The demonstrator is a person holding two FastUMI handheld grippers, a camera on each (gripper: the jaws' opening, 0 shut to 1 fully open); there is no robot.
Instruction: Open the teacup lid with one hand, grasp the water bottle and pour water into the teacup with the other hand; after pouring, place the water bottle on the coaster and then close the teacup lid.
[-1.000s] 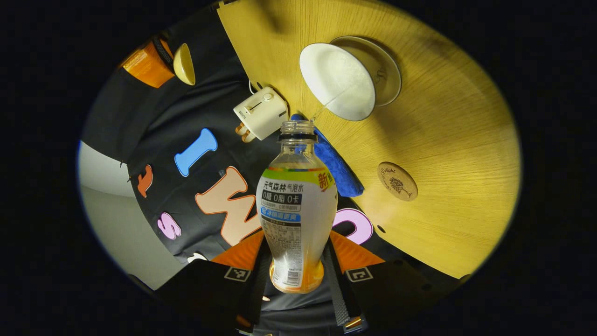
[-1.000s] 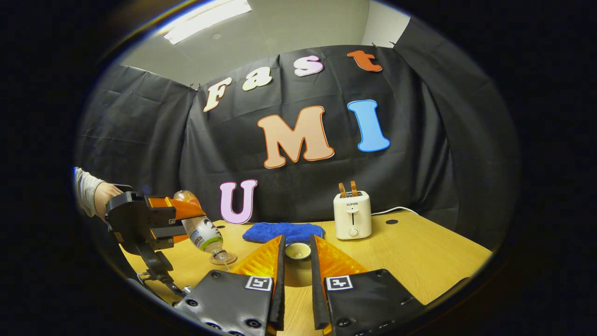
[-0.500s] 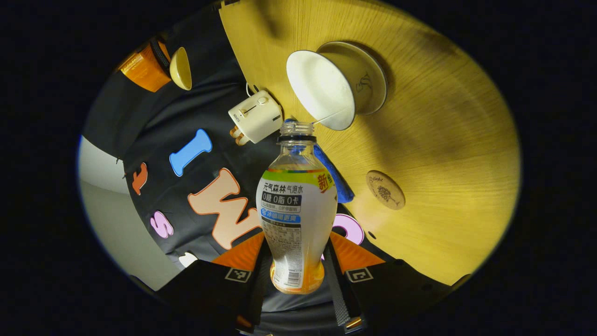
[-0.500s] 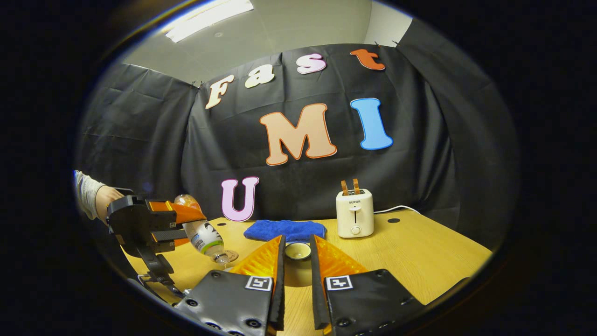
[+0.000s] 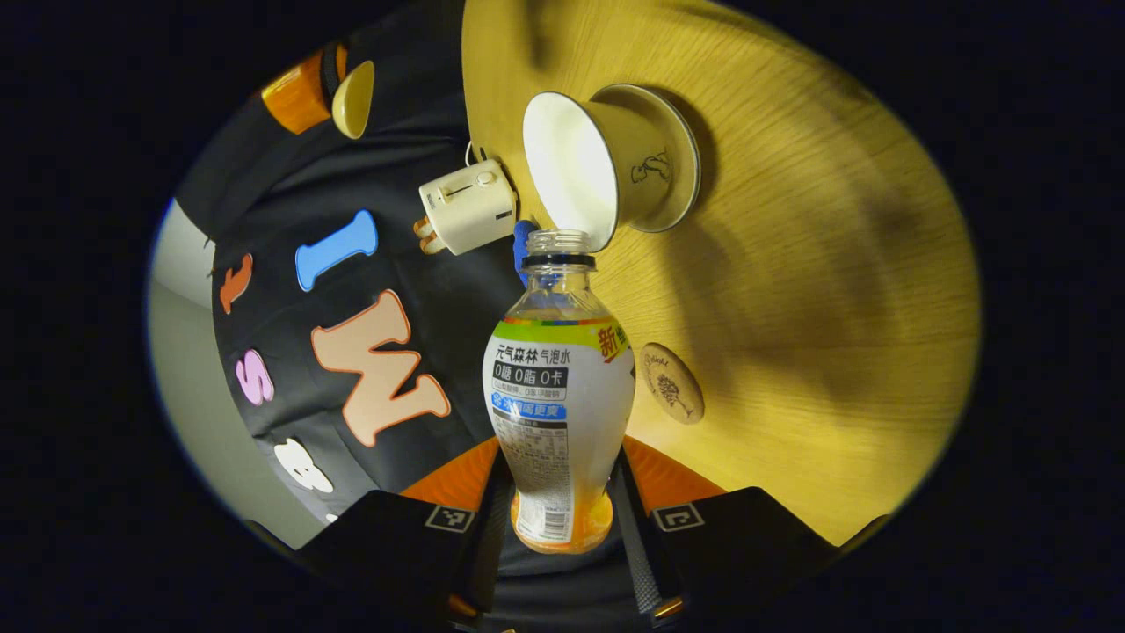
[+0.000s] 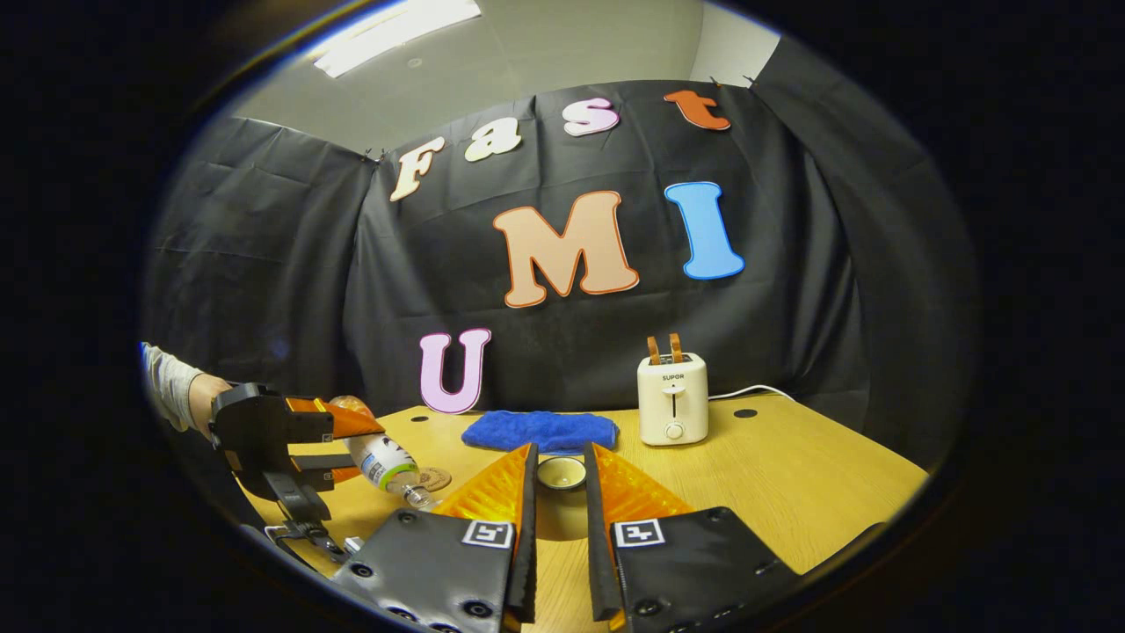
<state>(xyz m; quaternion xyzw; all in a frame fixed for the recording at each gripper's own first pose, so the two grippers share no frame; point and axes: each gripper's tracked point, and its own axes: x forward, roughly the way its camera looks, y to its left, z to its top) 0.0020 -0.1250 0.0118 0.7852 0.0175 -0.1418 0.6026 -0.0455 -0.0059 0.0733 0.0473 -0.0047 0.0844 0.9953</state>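
My left gripper (image 5: 560, 457) is shut on a labelled water bottle (image 5: 560, 387) that is tilted steeply, its open mouth at the rim of the white teacup (image 5: 571, 163) on its saucer (image 5: 681, 158). I see no stream at the mouth. The round wooden coaster (image 5: 672, 384) lies on the table beside the bottle. My right gripper (image 6: 559, 450) is shut on the small pale teacup lid (image 6: 561, 475), held above the table. From there the left gripper (image 6: 356, 444) holds the bottle (image 6: 384, 460) low at the left, near the coaster (image 6: 432, 479).
A cream toaster (image 6: 672, 400) with its cord and a folded blue cloth (image 6: 540, 431) stand at the back of the wooden table (image 6: 791, 492). A person's hand and sleeve (image 6: 176, 396) hold the left gripper at the left edge.
The left gripper has sunk lower and swung the bottle, bringing its mouth up to the cup's rim. The thin stream seen earlier is gone. The right gripper has hardly moved with the lid.
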